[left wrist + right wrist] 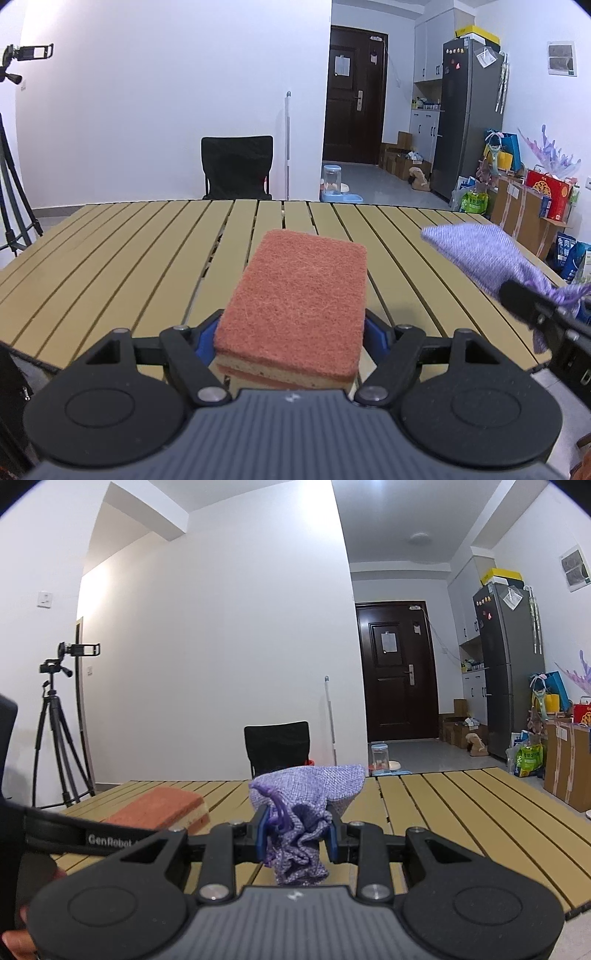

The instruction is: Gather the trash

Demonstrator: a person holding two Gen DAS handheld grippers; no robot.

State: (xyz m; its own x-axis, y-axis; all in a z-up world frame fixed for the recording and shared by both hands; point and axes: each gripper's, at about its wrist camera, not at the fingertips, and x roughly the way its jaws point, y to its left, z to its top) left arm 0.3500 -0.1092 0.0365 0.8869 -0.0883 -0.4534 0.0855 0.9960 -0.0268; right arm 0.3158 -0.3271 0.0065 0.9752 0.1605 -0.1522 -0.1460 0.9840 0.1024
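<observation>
My left gripper (pixel 290 332) is shut on a sponge (pixel 295 302) with an orange-red scouring top and a yellow body, held above the slatted wooden table (pixel 110 251). The sponge also shows at the left of the right wrist view (pixel 159 806). My right gripper (pixel 297 834) is shut on the gathered neck of a purple drawstring cloth pouch (pixel 314 786), held above the table (pixel 461 812). In the left wrist view the pouch (pixel 476 251) hangs at the right with the right gripper (pixel 532 306) behind it.
A black chair (pixel 236 168) stands at the table's far edge. A tripod with a phone mount (pixel 62 720) stands at the left. A mop handle (pixel 287 144) leans on the wall. A fridge (pixel 469 122), boxes and bags (pixel 532 206) crowd the right side.
</observation>
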